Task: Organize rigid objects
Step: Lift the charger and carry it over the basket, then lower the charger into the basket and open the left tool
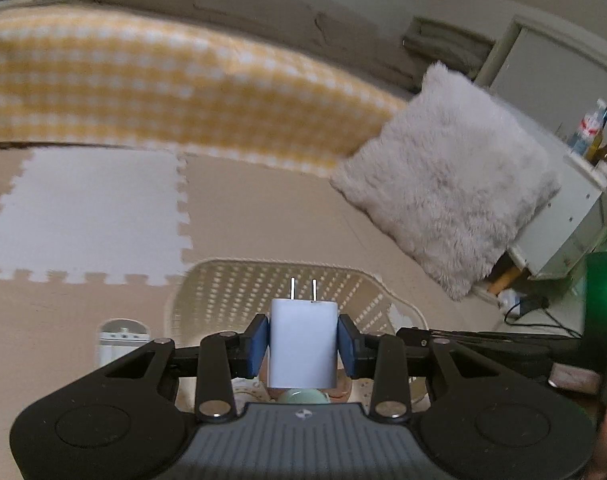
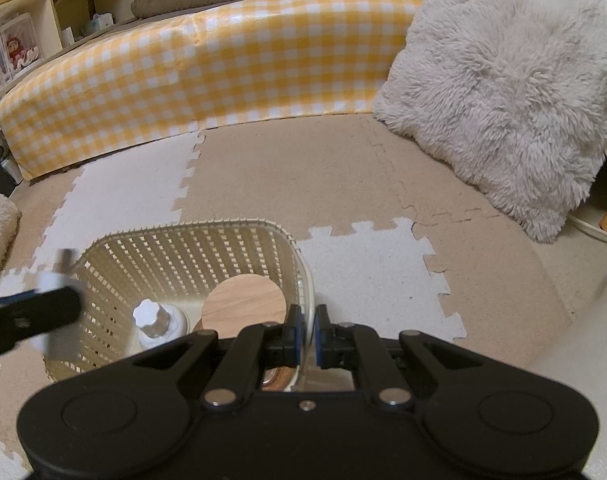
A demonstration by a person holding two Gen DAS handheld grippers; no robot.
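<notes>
Two grippers over one cream lattice basket (image 2: 183,256). Left gripper (image 1: 303,344): blue pads clamped on white plug adapter (image 1: 302,344), prongs forward, carried above basket, likely for drop-in. Right gripper (image 2: 308,336): fingers closed on basket rim, apparently steadying it. Inside: wooden disc (image 2: 243,300), white-capped bottle (image 2: 153,320). Nearby: fluffy pillow (image 2: 499,92), gingham bolster (image 2: 191,92). Drop path looks unobstructed.
</notes>
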